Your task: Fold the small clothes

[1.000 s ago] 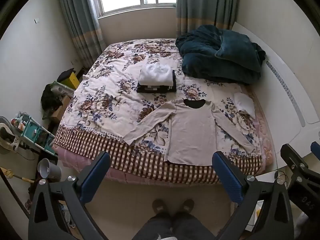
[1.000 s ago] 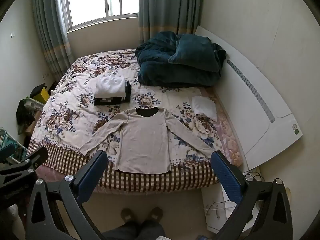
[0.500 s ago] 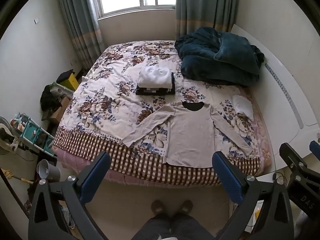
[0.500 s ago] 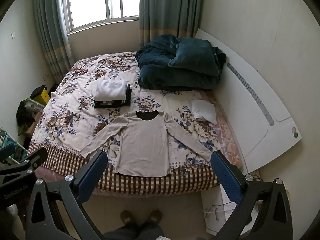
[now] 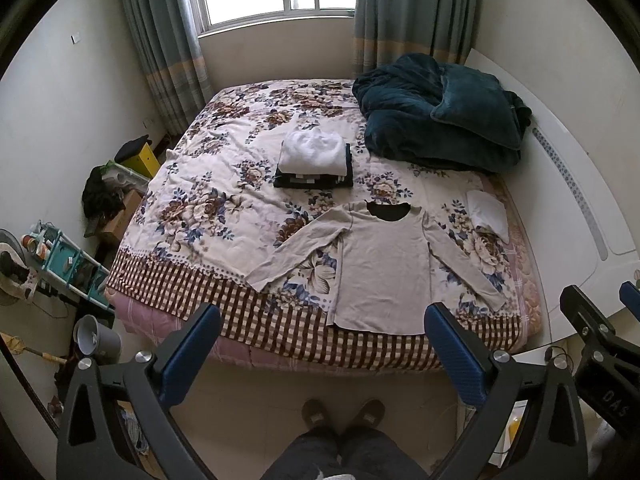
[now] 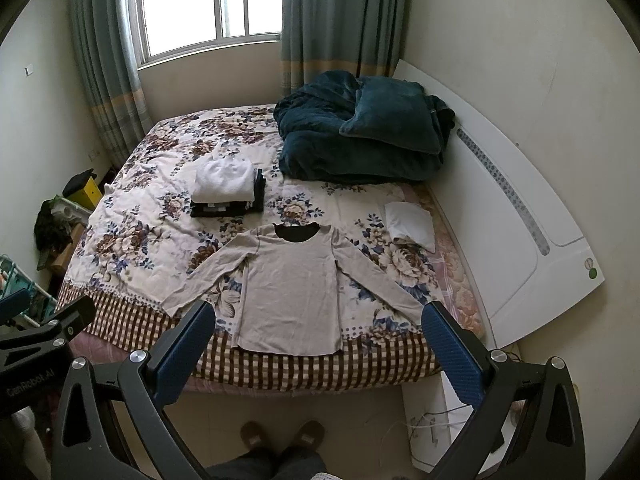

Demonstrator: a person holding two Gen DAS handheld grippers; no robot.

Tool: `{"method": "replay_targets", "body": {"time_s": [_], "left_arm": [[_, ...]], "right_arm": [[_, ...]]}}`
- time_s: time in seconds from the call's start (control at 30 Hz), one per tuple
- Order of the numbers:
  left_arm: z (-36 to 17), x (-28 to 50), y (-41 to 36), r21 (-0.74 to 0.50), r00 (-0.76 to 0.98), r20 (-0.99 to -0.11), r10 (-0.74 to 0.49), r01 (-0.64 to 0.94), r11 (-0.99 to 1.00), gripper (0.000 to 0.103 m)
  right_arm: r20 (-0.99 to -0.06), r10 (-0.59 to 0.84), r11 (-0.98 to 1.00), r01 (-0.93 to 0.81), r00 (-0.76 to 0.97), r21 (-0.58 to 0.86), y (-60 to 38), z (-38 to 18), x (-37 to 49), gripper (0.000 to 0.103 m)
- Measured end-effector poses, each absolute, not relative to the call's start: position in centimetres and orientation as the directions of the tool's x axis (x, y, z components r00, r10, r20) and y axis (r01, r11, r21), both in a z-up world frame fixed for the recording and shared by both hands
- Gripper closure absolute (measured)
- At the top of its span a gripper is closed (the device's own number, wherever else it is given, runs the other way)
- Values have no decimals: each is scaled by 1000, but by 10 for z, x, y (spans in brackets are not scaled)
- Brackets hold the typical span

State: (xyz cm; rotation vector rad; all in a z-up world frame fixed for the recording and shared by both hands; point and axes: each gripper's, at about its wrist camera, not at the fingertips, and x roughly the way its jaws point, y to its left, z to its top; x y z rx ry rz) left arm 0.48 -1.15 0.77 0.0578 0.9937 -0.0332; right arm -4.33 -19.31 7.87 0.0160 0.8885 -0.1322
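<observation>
A beige long-sleeved shirt (image 5: pixel 380 264) lies flat, sleeves spread, near the front edge of the floral bed (image 5: pixel 208 208); it also shows in the right wrist view (image 6: pixel 292 292). A stack of folded clothes (image 5: pixel 314 160), white on top of dark, sits behind it, also in the right wrist view (image 6: pixel 226 190). My left gripper (image 5: pixel 322 344) is open and empty, held high in front of the bed, well short of the shirt. My right gripper (image 6: pixel 318 340) is open and empty, likewise back from the bed.
A dark teal blanket (image 5: pixel 440 120) is heaped at the back right of the bed. A small white pillow (image 5: pixel 486 216) lies right of the shirt. A white headboard (image 6: pixel 528 216) runs along the right wall. A shelf, bucket and boxes (image 5: pixel 68 264) crowd the floor at left.
Both grippers have drawn back and risen a little, so the bed and shirt look slightly farther away. The shirt and stack have not moved.
</observation>
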Motion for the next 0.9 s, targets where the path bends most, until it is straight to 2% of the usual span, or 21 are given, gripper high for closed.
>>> {"method": "replay_targets", "body": {"time_s": [0.9], "left_arm": [[10, 6, -10, 29, 546, -838, -4, 53, 998, 0]], "right_arm": [[-769, -112, 991, 125, 629, -42, -190, 86, -41, 0]]}}
